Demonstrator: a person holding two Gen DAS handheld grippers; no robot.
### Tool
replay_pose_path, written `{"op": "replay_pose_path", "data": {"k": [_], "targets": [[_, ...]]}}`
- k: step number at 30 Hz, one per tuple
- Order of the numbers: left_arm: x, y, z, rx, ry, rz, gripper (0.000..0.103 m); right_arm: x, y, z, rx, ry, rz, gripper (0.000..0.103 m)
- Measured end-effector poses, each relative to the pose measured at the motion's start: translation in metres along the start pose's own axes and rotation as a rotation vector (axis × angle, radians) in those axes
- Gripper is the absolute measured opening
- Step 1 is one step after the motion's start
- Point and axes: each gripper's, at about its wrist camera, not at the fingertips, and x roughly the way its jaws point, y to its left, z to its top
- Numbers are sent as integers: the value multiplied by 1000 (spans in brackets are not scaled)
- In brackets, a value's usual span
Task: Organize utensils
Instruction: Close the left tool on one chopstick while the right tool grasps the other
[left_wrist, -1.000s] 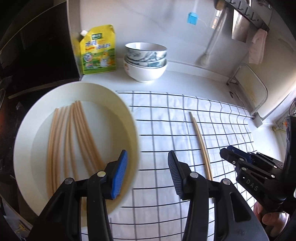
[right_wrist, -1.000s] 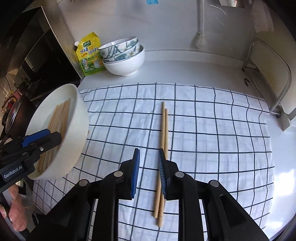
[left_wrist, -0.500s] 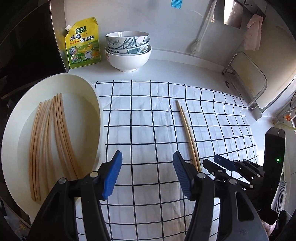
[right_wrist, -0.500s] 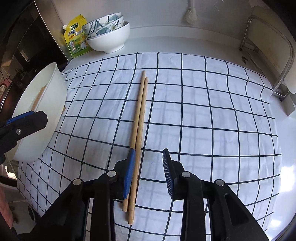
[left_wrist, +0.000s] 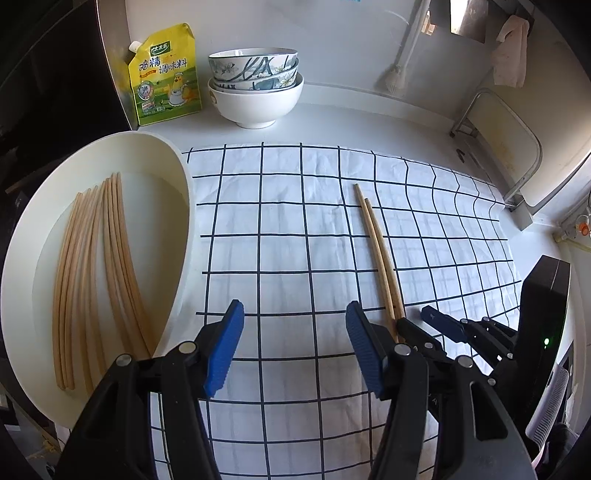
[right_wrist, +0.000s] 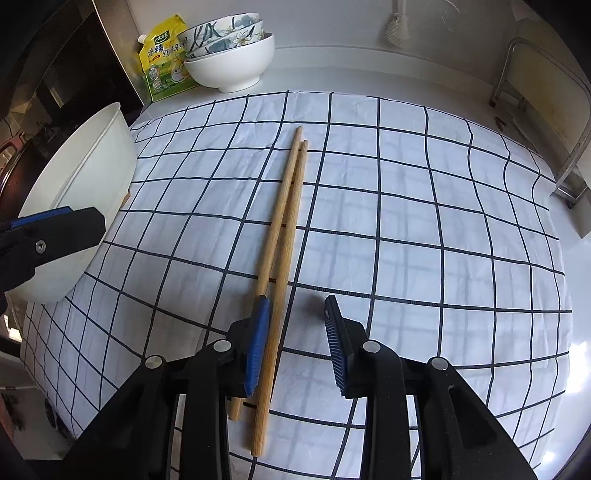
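A pair of wooden chopsticks (right_wrist: 284, 221) lies side by side on the checked cloth (right_wrist: 406, 184). My right gripper (right_wrist: 295, 321) stands open low over their near ends. Its left pad covers one stick, and the other stick runs between the jaws, untouched by the right pad. The same pair (left_wrist: 376, 251) shows in the left wrist view, ending at my right gripper (left_wrist: 421, 323). My left gripper (left_wrist: 295, 343) is open over bare cloth with nothing between its jaws. Just left of it stands a white plate (left_wrist: 162, 206) holding several chopsticks (left_wrist: 110, 258).
A yellow seasoning pouch (left_wrist: 166, 74) and stacked bowls (left_wrist: 255, 88) stand at the back against the wall. A metal rack (left_wrist: 517, 155) borders the cloth on the right. A dark stove area (right_wrist: 22, 147) lies beyond the plate (right_wrist: 92, 166) on the left.
Both grippers came down toward the cloth and their jaws widened. The plate now sits level, left of the left jaws. The right jaws now straddle the chopsticks' near ends.
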Motion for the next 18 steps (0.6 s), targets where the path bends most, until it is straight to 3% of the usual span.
{"op": "replay_pose_path", "data": {"k": [3,6,16,18], "targets": [[1,-4,-1,5,3,1,57,-1,3,-2,-21,-6,-3,27],[4,-7,-1,12,12,-4,57,-1,1,-3,-28,-10,-8,7],[22,-36,-3,54,26,-16,60,-6,-37,-3,26,-30,-24,7],[30,-43,-4,63,22,-5,65,-8,-48,-5,45,-31,-35,7]]}}
